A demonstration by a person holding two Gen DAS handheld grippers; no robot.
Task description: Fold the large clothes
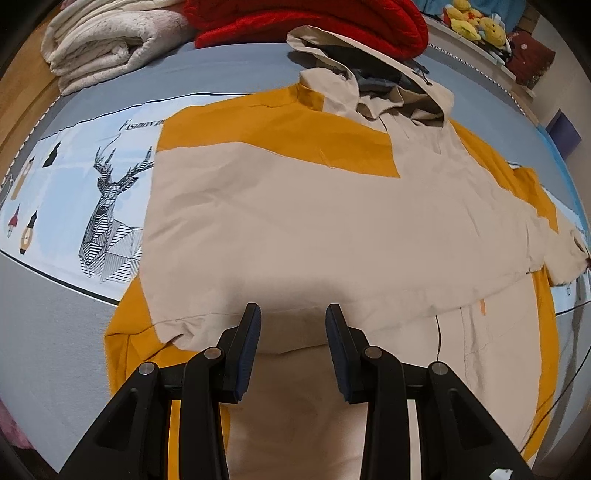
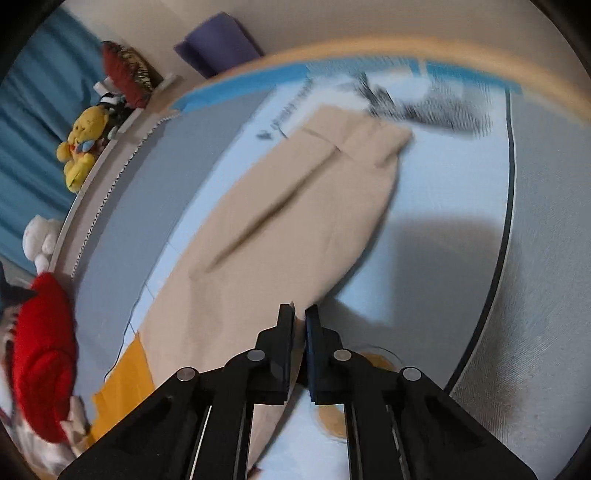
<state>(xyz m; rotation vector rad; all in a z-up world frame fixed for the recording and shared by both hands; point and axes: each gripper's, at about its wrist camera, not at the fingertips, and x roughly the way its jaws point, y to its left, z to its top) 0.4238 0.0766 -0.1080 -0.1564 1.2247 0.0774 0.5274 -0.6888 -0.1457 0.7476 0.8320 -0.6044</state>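
Jacket: a beige and mustard hooded jacket point(image 1: 295, 221) lay spread flat on the bed point(image 1: 48, 332), filling the middle of the left wrist view, hood toward the upper right.
Folded sleeve: one sleeve point(image 1: 207, 206) lay across the chest, its cuff at the lower left.
Other sleeve: the second sleeve point(image 2: 288, 206) stretched diagonally toward the upper right of the right wrist view.
Left gripper point(image 1: 291, 314): hung above the jacket's lower part, fingers partly apart, nothing between them.
Right gripper point(image 2: 300, 314): fingers closed almost together at the sleeve's lower edge; whether they pinched cloth could not be told.
Background: a red blanket point(image 1: 314, 22) and white blanket point(image 1: 107, 40) lay at the top.
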